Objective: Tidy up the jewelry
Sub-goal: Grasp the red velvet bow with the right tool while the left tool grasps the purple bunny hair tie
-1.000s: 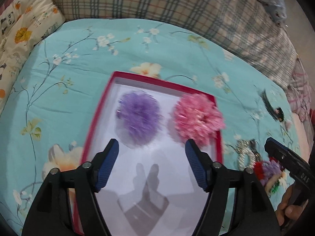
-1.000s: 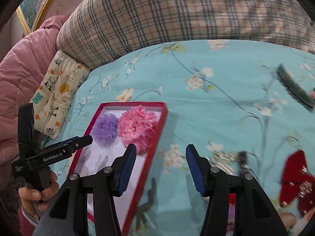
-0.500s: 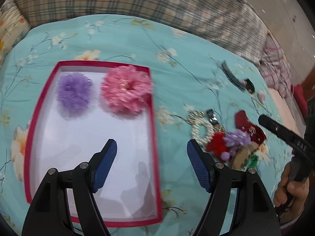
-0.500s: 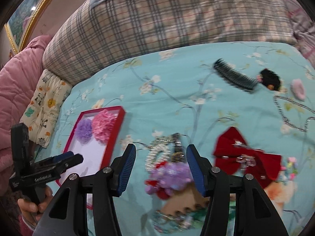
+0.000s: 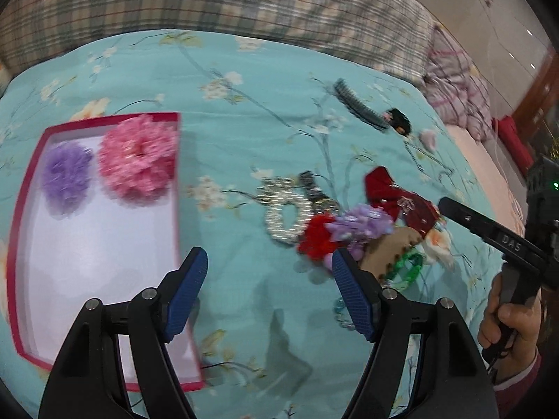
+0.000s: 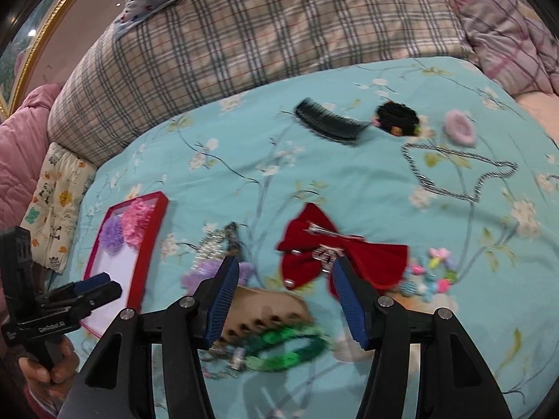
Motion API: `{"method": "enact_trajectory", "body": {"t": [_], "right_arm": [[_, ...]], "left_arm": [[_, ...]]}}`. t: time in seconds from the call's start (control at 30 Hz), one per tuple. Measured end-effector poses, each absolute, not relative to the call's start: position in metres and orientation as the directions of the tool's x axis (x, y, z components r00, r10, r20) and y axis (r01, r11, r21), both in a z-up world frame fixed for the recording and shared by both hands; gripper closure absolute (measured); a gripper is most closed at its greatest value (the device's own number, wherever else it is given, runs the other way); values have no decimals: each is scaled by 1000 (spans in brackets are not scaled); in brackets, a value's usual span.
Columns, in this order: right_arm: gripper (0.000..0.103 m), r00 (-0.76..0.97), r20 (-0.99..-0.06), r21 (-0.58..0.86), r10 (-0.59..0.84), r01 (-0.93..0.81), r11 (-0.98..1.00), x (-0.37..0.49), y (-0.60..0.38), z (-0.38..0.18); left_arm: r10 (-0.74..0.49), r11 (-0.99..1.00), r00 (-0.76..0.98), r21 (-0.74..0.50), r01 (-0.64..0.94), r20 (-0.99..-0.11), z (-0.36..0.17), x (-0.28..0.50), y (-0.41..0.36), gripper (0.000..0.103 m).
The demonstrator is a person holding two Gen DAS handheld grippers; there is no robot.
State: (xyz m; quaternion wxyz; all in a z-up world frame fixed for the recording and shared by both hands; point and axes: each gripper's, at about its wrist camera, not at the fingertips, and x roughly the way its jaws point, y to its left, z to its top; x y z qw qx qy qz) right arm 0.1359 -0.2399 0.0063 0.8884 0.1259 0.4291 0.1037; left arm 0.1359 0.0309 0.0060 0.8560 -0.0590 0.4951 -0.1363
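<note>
Fingers of both grippers wide, empty; silver chain (image 6: 461,178) clear only in right wrist view.

The tray (image 5: 180,188) lies on the bedspread (image 5: 244,111) at left, with two scrunchies (image 5: 138,160) side by side at its far end. To the right of the tray, apart from it, sits a cluster: a bead bracelet (image 5: 284,209) nearest the tray, then a bow (image 6: 346,255), with a card (image 6: 265,305) in front. Behind the cluster lie a comb (image 6: 330,122) and a chain (image 6: 454,174), with pillows (image 6: 262,31) along the far edge.
</note>
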Motion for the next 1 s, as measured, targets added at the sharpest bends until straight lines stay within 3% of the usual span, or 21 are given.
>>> {"method": "enact_trajectory", "body": {"t": [0.27, 0.67, 0.73, 0.77, 0.93, 1.0], "right_arm": [[45, 594, -754, 305, 280, -61, 951, 133, -261, -6], [45, 593, -756, 308, 276, -49, 950, 144, -280, -14], [45, 594, -757, 303, 274, -53, 951, 146, -281, -15], [45, 592, -757, 304, 276, -54, 951, 147, -281, -16], [45, 581, -762, 302, 288, -75, 950, 154, -280, -21], [45, 569, -769, 290, 291, -96, 952, 158, -276, -23]], "left_arm": [[-358, 925, 424, -255, 280, -832, 0, 154, -20, 29], [-367, 915, 379, -257, 312, -849, -24, 177, -57, 29], [-369, 913, 387, -251, 323, -845, -24, 177, -60, 36], [-371, 911, 386, -249, 330, -845, -25, 178, -61, 48], [-373, 905, 397, -235, 354, -839, -24, 178, -63, 80], [-373, 906, 405, -234, 353, -835, -22, 177, -58, 81]]}}
